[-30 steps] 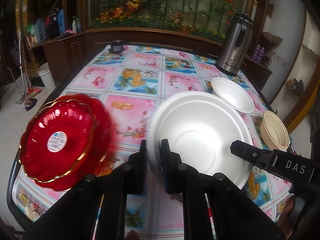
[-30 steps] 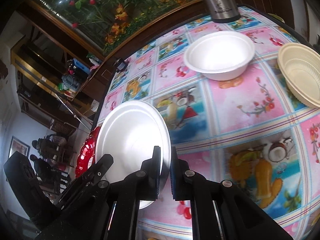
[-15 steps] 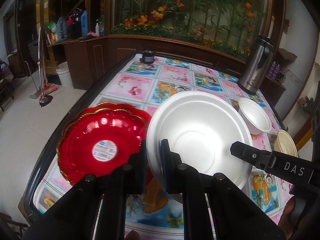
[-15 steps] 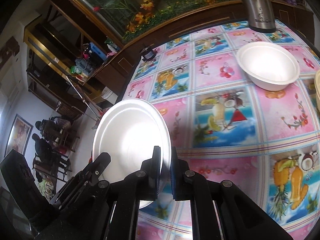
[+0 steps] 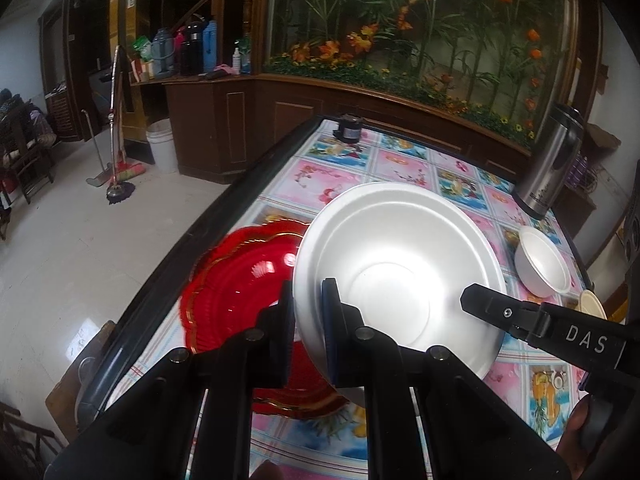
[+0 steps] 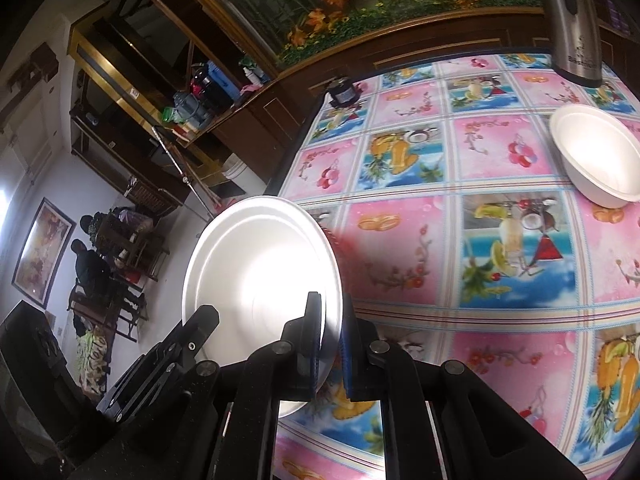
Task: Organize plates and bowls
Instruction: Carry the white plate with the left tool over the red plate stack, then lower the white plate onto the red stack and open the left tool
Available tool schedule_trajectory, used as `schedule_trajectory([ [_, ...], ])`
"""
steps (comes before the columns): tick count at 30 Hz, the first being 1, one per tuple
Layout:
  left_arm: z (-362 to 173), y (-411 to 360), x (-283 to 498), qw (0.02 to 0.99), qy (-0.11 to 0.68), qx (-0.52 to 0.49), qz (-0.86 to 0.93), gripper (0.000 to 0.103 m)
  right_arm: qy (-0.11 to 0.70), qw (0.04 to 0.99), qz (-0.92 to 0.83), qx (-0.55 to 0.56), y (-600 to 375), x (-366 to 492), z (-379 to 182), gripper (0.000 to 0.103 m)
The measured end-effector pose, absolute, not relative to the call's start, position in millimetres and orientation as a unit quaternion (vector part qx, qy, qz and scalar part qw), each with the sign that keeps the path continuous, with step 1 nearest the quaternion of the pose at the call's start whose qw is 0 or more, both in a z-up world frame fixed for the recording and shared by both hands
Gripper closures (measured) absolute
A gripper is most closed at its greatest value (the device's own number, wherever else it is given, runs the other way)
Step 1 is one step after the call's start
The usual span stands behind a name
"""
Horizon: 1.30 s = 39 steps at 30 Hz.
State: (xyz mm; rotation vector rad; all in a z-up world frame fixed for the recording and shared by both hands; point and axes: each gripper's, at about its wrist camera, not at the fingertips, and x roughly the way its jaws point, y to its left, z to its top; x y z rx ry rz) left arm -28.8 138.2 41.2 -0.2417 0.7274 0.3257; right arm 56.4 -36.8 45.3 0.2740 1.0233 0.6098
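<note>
A white foam plate (image 5: 396,288) hangs tilted above the table, held by both grippers. My left gripper (image 5: 308,304) is shut on its left rim. My right gripper (image 6: 330,312) is shut on the opposite rim, and its black finger (image 5: 480,300) shows over the plate in the left wrist view. Below the white plate (image 6: 260,276), at the table's left edge, lies a red scalloped plate (image 5: 240,292), partly covered by it. A white bowl (image 6: 596,156) and a cream bowl (image 5: 592,304) stand on the table to the right.
A steel kettle (image 5: 552,168) stands at the far right of the patterned tablecloth (image 6: 500,240), and a small dark jar (image 5: 348,130) at the far end. The table's dark left edge (image 5: 168,276) drops to a tiled floor with a broom (image 5: 116,176) and bucket. People sit far off at the left (image 6: 92,264).
Both grippers have carried the white plate leftward over the table. It now overlaps the red plate, and the bowls have slid toward the right edge of both views.
</note>
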Motion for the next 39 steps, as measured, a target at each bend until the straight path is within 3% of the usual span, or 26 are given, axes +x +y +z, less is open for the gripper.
schedule_trajectory([
  [39, 0.1, 186.2, -27.0, 0.886, 0.386, -0.133, 0.222, 0.092, 0.526, 0.79, 0.306, 0.071, 48.2, 70.7, -2.3, 0.095],
])
